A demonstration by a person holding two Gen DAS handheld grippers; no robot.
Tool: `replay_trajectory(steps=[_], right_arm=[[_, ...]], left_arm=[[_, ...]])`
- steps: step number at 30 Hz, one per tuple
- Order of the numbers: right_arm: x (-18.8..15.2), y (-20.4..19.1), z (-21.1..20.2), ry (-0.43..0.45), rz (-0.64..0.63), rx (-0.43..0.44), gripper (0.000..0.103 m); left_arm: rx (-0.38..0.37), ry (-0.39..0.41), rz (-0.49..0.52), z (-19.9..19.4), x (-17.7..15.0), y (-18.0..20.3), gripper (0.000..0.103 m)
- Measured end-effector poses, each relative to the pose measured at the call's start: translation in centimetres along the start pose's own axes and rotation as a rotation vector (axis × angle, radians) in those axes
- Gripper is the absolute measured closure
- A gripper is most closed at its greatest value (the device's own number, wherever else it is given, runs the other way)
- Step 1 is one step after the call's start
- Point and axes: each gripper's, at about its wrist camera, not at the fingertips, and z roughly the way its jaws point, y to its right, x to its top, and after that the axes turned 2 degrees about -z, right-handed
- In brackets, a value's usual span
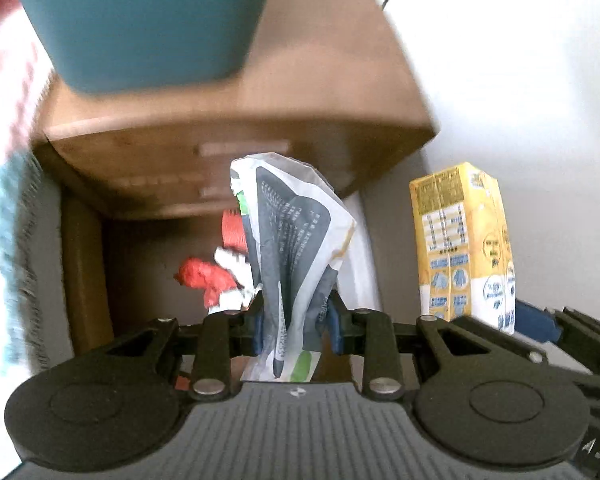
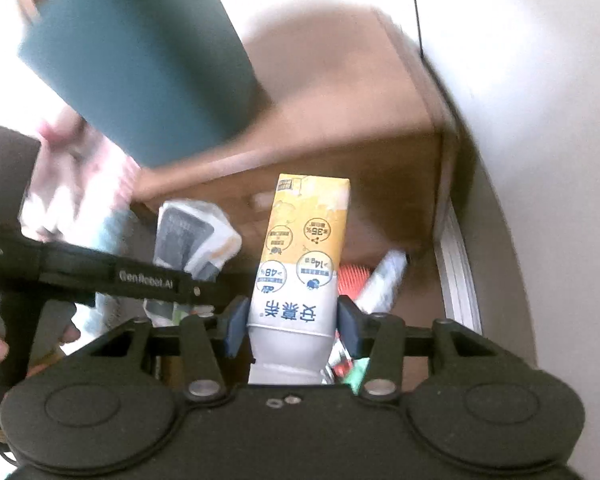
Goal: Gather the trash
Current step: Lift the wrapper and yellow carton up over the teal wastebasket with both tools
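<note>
The left gripper [image 1: 296,322] is clamped on a crumpled paper wrapper [image 1: 296,240]; the right gripper [image 2: 292,326] holds a yellow milk carton [image 2: 304,256] by its lower end (both above the wooden cabinet [image 1: 236,136]). The wrapper is soft and may slip out; the tall carton could tilt and hit the teal bin [image 2: 140,64].

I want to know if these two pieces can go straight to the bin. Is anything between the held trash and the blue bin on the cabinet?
Nothing visible blocks the way. The left gripper holds the crumpled wrapper and the right gripper holds the yellow carton; only open air lies between them and the blue bin. Its opening is out of view.
</note>
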Motion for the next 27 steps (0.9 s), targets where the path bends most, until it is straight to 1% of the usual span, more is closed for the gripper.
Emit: replay_trajectory(steps=[4, 7, 9, 12, 16, 18, 22, 24, 25, 27], right_arm=[[4.2, -2.9, -5.2, 0.068, -0.043, 0.017, 0.056], [6.7, -5.0, -8.2, 0.107, -0.085, 0.034, 0.056], [8.4, -6.6, -9.9, 0.130, -0.106, 0.044, 0.056], [10.6, -8.4, -11.3, 0.164, -0.136, 0.063, 0.056], [13.7, -11.0, -12.9, 0.225, -0.195, 0.076, 0.056], [15.5, -12.1, -13.5, 0.252, -0.219, 0.076, 0.056], [19.1, -13.6, -13.5, 0.285, -0.244, 0.071, 0.056], [21.1, -14.0, -12.8, 0.286, -0.247, 0.068, 0.056], [21.5, -14.5, -12.8, 0.288, -0.252, 0.064, 0.056], [23.2, -15.4, -11.5, 0.293, -0.267, 0.048, 0.056]], left_arm=[[-0.008, 0.062, 0.009, -6.8, 1.9, 0.8, 0.074], [-0.025, 0.113, 0.021, -11.2, 3.6, 1.0, 0.074], [-0.033, 0.153, 0.021, -14.0, 4.6, 1.1, 0.074], [-0.029, 0.205, 0.012, -17.4, 5.7, 0.8, 0.074], [-0.013, 0.276, 0.015, -21.3, 7.7, 0.4, 0.074], [-0.014, 0.305, 0.010, -23.0, 9.3, -0.1, 0.074], [0.014, 0.374, 0.027, -25.7, 13.0, -1.1, 0.074], [0.029, 0.384, 0.028, -26.3, 14.9, -1.5, 0.074], [0.039, 0.385, 0.034, -26.4, 15.8, -1.7, 0.074], [0.056, 0.384, 0.034, -26.5, 17.7, -2.2, 0.074]])
